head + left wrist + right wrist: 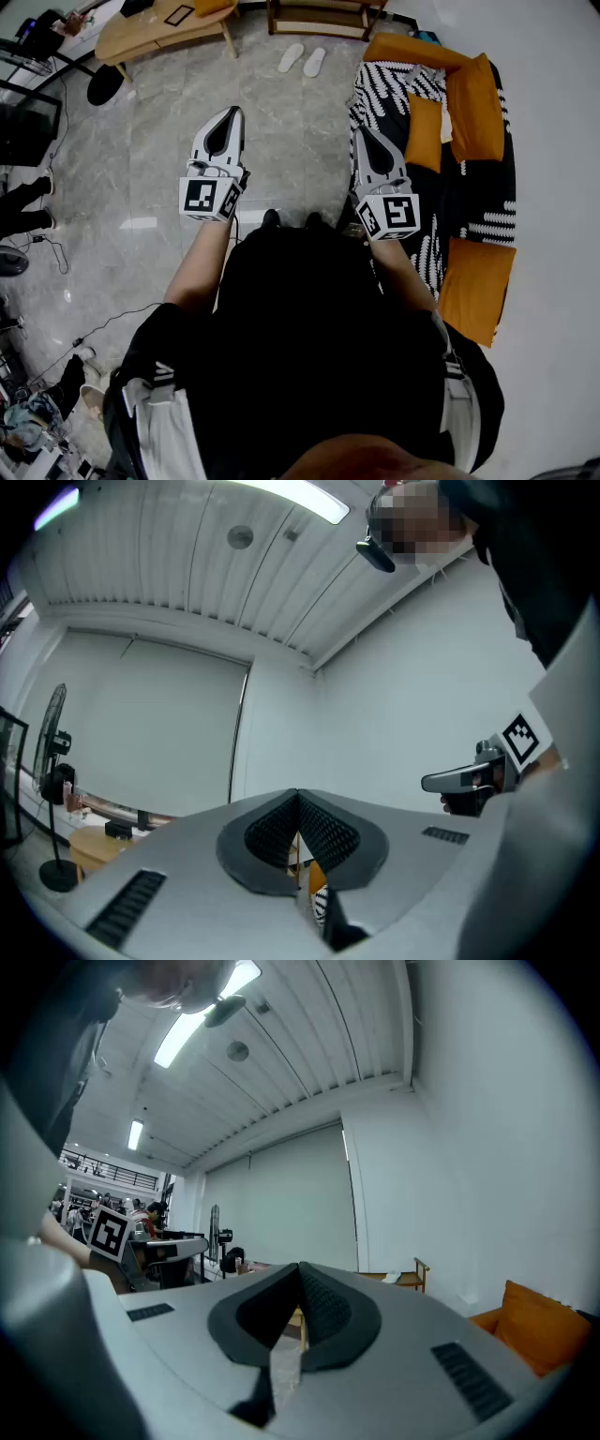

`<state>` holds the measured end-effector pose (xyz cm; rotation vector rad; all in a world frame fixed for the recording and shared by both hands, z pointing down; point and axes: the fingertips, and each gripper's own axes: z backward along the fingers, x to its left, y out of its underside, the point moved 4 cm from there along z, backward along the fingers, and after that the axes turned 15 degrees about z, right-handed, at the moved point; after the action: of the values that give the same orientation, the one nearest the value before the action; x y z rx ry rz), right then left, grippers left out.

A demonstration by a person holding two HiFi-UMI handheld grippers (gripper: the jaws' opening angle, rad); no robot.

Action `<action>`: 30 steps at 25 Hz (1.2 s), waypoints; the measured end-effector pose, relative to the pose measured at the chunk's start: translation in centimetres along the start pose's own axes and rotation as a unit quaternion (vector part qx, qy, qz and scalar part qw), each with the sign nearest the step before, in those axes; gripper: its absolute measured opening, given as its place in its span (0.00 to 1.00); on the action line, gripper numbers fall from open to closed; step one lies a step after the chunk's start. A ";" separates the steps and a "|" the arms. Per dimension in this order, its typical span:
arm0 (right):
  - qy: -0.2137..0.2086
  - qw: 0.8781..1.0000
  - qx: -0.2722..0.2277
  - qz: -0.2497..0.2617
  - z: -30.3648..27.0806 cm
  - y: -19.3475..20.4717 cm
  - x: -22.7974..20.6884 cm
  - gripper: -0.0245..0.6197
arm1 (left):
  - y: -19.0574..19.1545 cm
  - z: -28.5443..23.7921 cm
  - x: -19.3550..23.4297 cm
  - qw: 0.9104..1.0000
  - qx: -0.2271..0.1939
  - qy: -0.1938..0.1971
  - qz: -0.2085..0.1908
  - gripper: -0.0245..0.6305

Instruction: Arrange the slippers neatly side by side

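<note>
2 white slippers (302, 59) lie side by side on the floor by a shelf (323, 19), well ahead of both grippers. Left gripper (231, 112) and right gripper (362, 133) are closed and empty, their cubes bearing square markers. The frame cuts off the shelf's top.

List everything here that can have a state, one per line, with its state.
Left gripper: shut, empty, held up over the floor.
Right gripper: shut, empty, held up beside the sofa.
Slippers: on the floor side by side, far from both grippers.
Cushions: lying on the sofa.
Ceiling light: on.
</note>
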<state>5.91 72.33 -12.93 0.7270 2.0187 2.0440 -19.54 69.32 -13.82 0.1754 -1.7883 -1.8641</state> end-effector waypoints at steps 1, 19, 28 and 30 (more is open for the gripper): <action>-0.003 1.000 0.000 -0.002 0.0 0.0 -0.1 0.09 | 0.0 0.0 -0.2 1.000 0.001 -0.002 -0.007 0.06; -0.048 0.997 -0.048 -0.032 0.8 0.6 -3.4 0.09 | 1.1 -1.8 -3.7 1.000 0.004 -0.005 -0.001 0.06; -0.027 0.995 -0.033 -0.086 2.4 2.8 -7.2 0.09 | 3.6 -3.4 -6.5 1.000 0.017 0.007 0.015 0.06; -0.026 0.995 -0.042 -0.092 2.4 2.5 -7.6 0.09 | 3.8 -3.2 -6.2 1.000 0.021 -0.001 0.018 0.06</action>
<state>14.14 70.89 -12.20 0.5496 1.8837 1.9696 -11.72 69.48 -12.20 0.1548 -1.8200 -1.8035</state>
